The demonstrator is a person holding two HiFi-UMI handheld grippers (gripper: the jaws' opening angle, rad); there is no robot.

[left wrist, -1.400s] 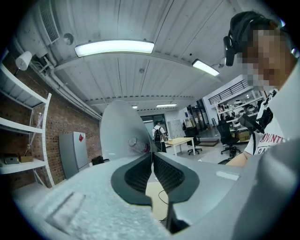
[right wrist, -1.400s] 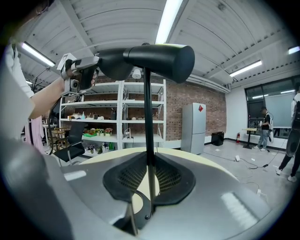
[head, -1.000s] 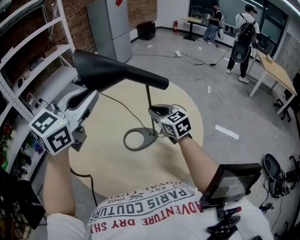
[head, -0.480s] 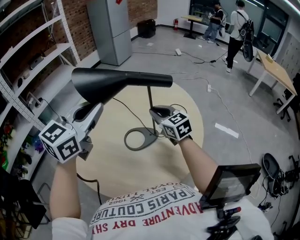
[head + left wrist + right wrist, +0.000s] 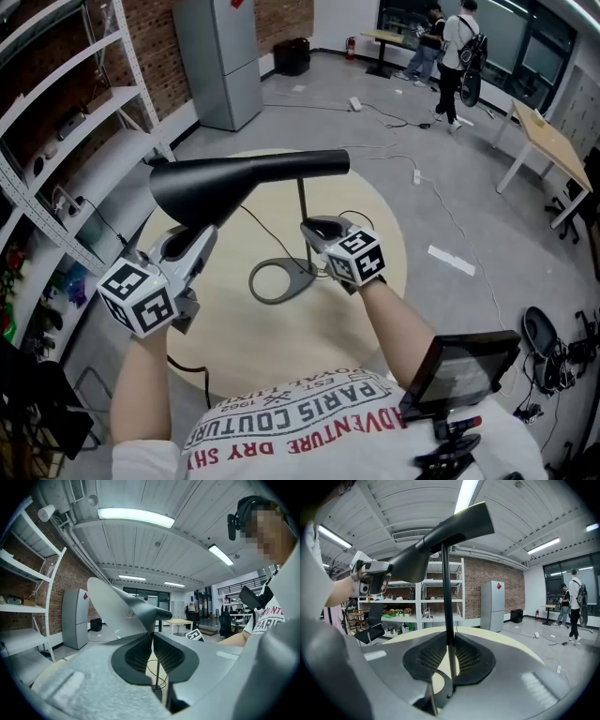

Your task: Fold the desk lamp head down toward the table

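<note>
A black desk lamp stands on the round beige table point(image 5: 380, 234): a ring base point(image 5: 277, 279), a thin upright stem point(image 5: 301, 208) and a long cone head point(image 5: 246, 178) lying almost level. My left gripper point(image 5: 194, 236) is shut on the rim of the head's wide end at the left; in the left gripper view the head's thin wall point(image 5: 126, 605) runs between the closed pads point(image 5: 140, 651). My right gripper point(image 5: 309, 226) is shut on the stem low down, and the stem point(image 5: 446, 597) passes between its pads point(image 5: 468, 656) with the head point(image 5: 440, 531) above.
The lamp's cord point(image 5: 258, 220) trails across the table. White shelves point(image 5: 66, 141) stand at the left, a grey cabinet point(image 5: 220, 56) behind. Cables point(image 5: 394, 122) lie on the floor, with people point(image 5: 459, 47) at the far back. A dark device point(image 5: 459, 370) hangs at my chest.
My left gripper has sunk with the wide end of the lamp head, so the head has swung from tilted up at the left to about level. The right gripper has stayed on the stem.
</note>
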